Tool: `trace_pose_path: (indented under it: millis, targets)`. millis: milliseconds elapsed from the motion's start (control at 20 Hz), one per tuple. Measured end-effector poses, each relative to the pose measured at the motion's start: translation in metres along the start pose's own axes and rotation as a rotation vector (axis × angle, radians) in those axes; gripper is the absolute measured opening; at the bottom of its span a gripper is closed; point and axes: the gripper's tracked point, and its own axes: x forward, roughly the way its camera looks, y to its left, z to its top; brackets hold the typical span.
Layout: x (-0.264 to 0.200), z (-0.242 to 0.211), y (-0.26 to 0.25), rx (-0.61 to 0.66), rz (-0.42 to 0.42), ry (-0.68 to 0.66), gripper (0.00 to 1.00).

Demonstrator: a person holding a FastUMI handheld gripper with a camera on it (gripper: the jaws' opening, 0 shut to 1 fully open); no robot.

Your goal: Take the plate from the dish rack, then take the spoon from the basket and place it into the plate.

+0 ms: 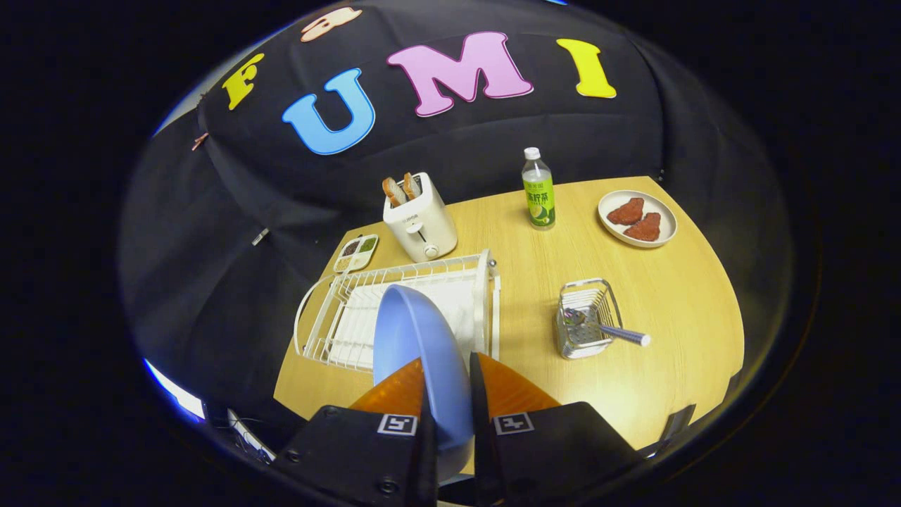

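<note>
A light blue plate (415, 338) stands on edge between my two fingers, and my gripper (448, 370) is shut on its rim. The plate hangs in front of the white wire dish rack (331, 310), covering part of the rack's right half. Whether the plate still rests in the rack I cannot tell. To the right of the rack stands a small metal wire basket (590, 303). A spoon (607, 331) lies in it, its bowl inside and its handle sticking out over the basket's right side.
On the wooden table (676, 296) beyond the rack stand a white toaster (420, 218) holding toast, a small divided tray (356, 253), a green-labelled bottle (538, 189), and a plate with two reddish pieces (637, 218) at the far right.
</note>
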Motion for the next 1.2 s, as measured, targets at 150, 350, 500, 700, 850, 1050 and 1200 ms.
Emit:
trace_pose_path:
  millis: [150, 350, 500, 700, 850, 1050, 1200]
  targets:
    - [-0.019, -0.043, -0.033, 0.079, 0.016, 0.050, 0.25]
    - [-0.023, -0.078, -0.099, 0.279, -0.015, 0.088, 0.24]
    - [-0.014, -0.085, -0.146, 0.344, -0.072, 0.099, 0.24]
    - [0.013, -0.087, -0.181, 0.320, -0.057, 0.138, 0.25]
    - [0.030, -0.105, -0.186, 0.234, -0.004, 0.221, 0.25]
    - [0.050, -0.113, -0.189, 0.228, 0.071, 0.270, 0.27]
    - [0.062, -0.114, -0.195, 0.204, 0.093, 0.284, 0.29]
